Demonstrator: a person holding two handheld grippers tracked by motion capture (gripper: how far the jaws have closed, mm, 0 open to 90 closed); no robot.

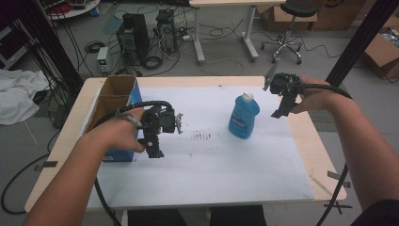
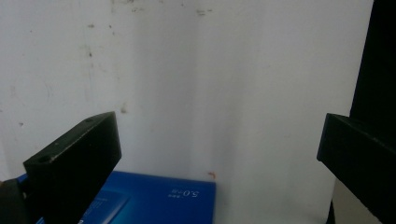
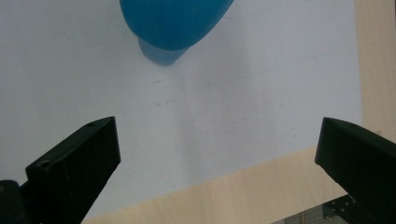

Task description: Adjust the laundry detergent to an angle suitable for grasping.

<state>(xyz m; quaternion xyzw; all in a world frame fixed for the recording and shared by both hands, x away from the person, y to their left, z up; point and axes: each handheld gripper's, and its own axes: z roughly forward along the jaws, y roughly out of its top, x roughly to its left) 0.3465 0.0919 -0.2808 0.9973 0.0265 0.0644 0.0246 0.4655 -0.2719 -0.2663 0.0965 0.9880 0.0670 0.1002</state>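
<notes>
A blue liquid bottle (image 1: 243, 116) with a white cap stands upright on the white sheet (image 1: 207, 165) at centre right; its blue base (image 3: 175, 23) fills the top of the right gripper view. My right gripper (image 1: 282, 109) hovers open just right of the bottle, nothing between its jaws. An open blue cardboard box (image 1: 117, 101) stands at the table's left; its blue side (image 2: 154, 198) lies below my left gripper's jaws. My left gripper (image 1: 154, 149) hangs open beside the box's near right corner, pointing down at the sheet, holding nothing.
The wooden table's right edge (image 1: 313, 141) lies close under my right gripper. Small dark marks (image 1: 203, 136) dot the sheet's middle. Beyond the table are computer towers (image 1: 134, 35), loose cables, a stool (image 1: 291, 28) and cardboard boxes on the floor.
</notes>
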